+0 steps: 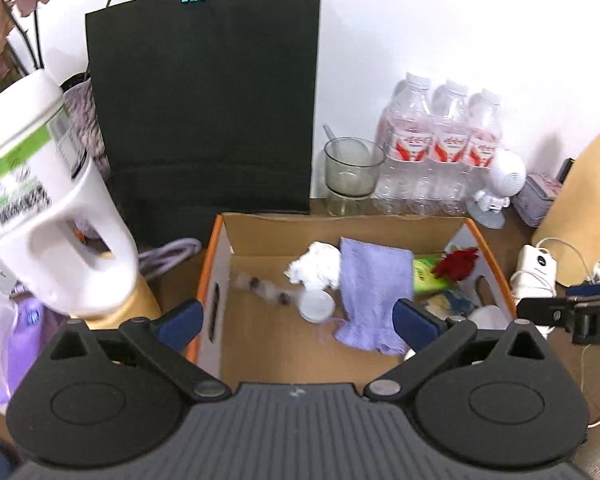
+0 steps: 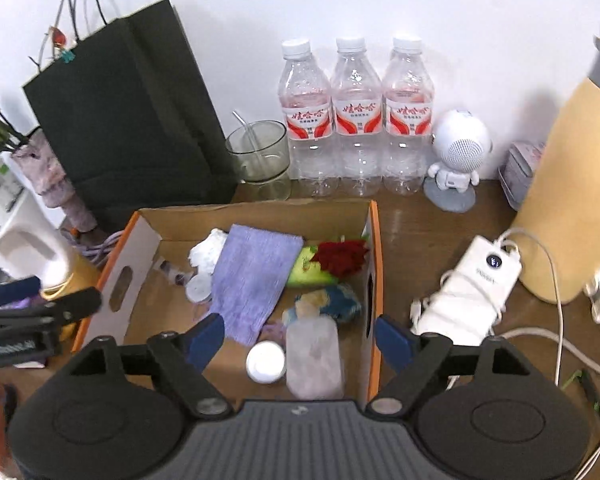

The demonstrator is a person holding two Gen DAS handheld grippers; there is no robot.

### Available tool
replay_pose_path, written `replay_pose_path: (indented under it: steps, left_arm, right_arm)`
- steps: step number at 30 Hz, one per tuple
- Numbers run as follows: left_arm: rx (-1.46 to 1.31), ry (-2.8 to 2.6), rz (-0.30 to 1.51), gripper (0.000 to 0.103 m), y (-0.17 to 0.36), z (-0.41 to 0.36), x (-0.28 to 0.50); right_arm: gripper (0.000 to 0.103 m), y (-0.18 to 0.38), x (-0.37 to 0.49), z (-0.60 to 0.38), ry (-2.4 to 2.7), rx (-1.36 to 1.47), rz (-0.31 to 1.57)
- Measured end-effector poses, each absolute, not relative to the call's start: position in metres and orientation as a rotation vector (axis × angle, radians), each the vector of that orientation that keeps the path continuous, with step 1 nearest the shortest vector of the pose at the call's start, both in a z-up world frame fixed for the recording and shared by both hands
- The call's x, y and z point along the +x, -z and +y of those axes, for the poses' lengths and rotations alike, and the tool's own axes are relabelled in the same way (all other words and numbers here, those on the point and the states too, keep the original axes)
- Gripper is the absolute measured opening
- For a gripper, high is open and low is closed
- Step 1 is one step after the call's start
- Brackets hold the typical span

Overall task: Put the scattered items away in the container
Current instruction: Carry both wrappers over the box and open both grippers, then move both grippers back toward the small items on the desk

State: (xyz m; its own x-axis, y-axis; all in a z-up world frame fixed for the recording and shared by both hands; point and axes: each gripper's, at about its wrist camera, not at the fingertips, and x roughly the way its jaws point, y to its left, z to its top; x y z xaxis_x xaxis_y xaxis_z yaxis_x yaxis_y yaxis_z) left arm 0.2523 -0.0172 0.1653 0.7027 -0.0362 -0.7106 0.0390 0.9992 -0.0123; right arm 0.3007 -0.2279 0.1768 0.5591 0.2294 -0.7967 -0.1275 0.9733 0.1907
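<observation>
Brown table, white wall behind. Both tongs, left and right, released, empty, above cardboard box; white charger just right, nearer right tongs, long axis near-left to far-right.

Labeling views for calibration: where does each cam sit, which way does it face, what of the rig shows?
Left wrist: on the left gripper, angled down into the cardboard box; own open blue fingers show, the right gripper at right edge.
Right wrist: on the right gripper, angled down over the box's right side; own open fingers, the left gripper at left edge.
Shared: box, purple cloth, black bag, three water bottles.
</observation>
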Motion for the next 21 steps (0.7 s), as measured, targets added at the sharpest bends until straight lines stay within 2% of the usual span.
replay_pose_path:
  steps: [6,15,21]
  left_arm:
    - [0.047,0.033,0.667,0.103,-0.165,-0.032,0.211]
    - [0.031,-0.010,0.472,0.103,-0.142,-0.024,0.123]
    - [0.065,0.005,0.412,0.103,-0.106,-0.010,0.066]
  right_arm:
    - [0.083,-0.172,0.261,-0.225,-0.219,0.097,0.910]
    - [0.084,-0.165,0.187,-0.212,-0.242,0.076,0.661]
    - [0.089,-0.138,0.118,-0.211,-0.269,0.057,0.498]
